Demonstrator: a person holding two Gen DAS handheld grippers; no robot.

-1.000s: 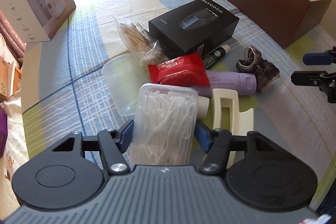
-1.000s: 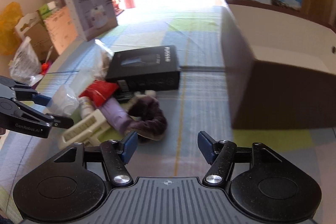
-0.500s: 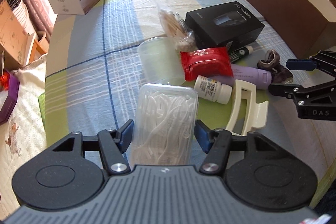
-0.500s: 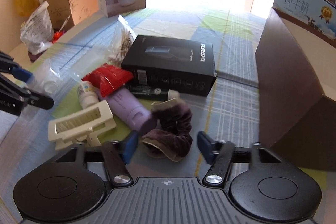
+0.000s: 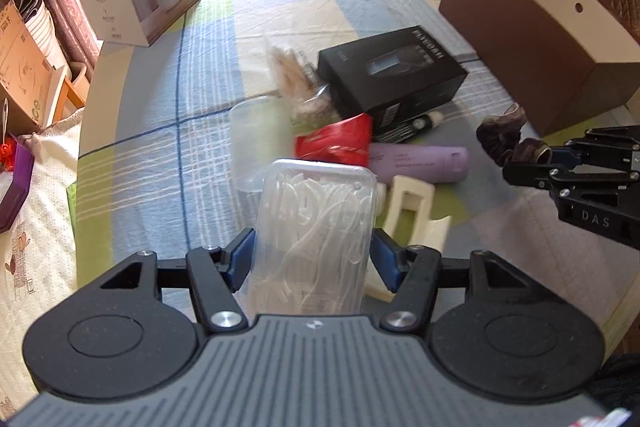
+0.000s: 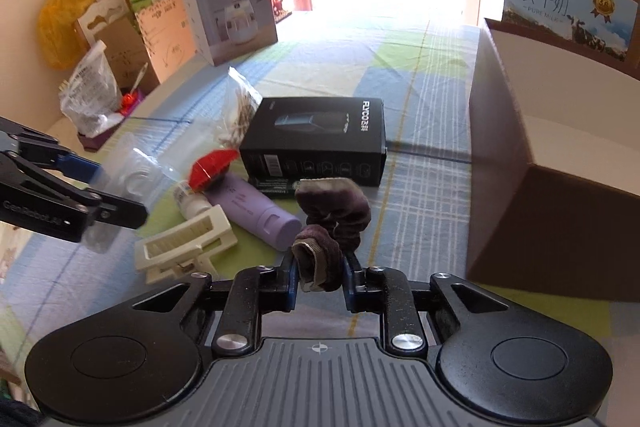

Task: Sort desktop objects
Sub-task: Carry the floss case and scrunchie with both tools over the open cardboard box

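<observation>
Purple scrunchie (image 6: 332, 227) sits clamped in our right tongs (image 6: 320, 277); our left tongs (image 5: 312, 259) clamp the floss box (image 5: 316, 227).

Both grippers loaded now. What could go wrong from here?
1. The right gripper pinches only one end of the purple scrunchie; the soft fabric could slip out.
2. The left gripper grips the clear floss-pick box near its base; it may tilt or slide.
</observation>
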